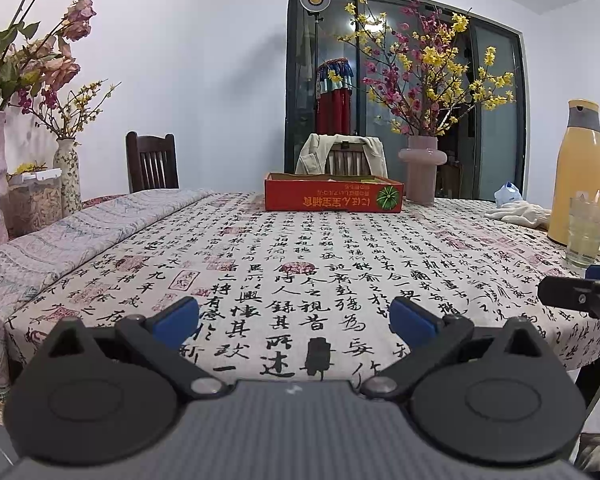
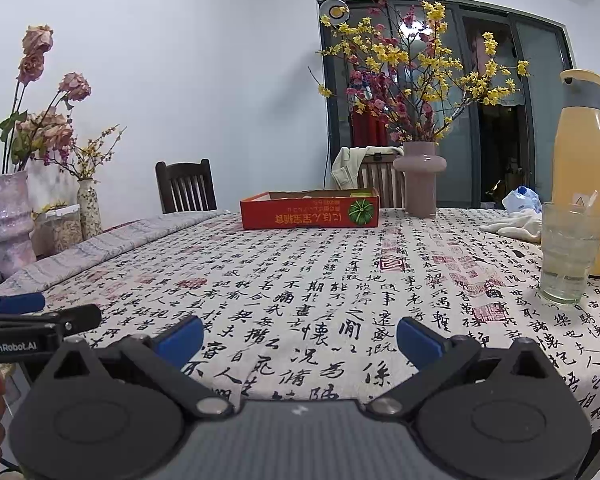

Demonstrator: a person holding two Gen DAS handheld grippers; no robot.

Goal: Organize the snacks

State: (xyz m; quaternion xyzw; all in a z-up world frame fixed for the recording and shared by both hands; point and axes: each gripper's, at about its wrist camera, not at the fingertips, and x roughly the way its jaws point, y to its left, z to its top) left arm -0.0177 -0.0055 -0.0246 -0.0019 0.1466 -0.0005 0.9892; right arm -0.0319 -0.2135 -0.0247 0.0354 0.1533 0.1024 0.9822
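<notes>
Both tongs, left (image 1: 294, 318) and right (image 2: 300, 338), spread wide, empty; red snack box (image 1: 333, 197) far ahead across table.

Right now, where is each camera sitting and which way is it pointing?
Left wrist: on the left gripper at the table's near edge, facing across the calligraphy tablecloth to the red box; its open blue-padded fingers show, and the right gripper's tip at the right edge.
Right wrist: on the right gripper, same heading, nearer the glass and yellow bottle; its open fingers show, and the left gripper at the left edge.
Shared: red box, pink vase, glass, bottle, tablecloth.
</notes>
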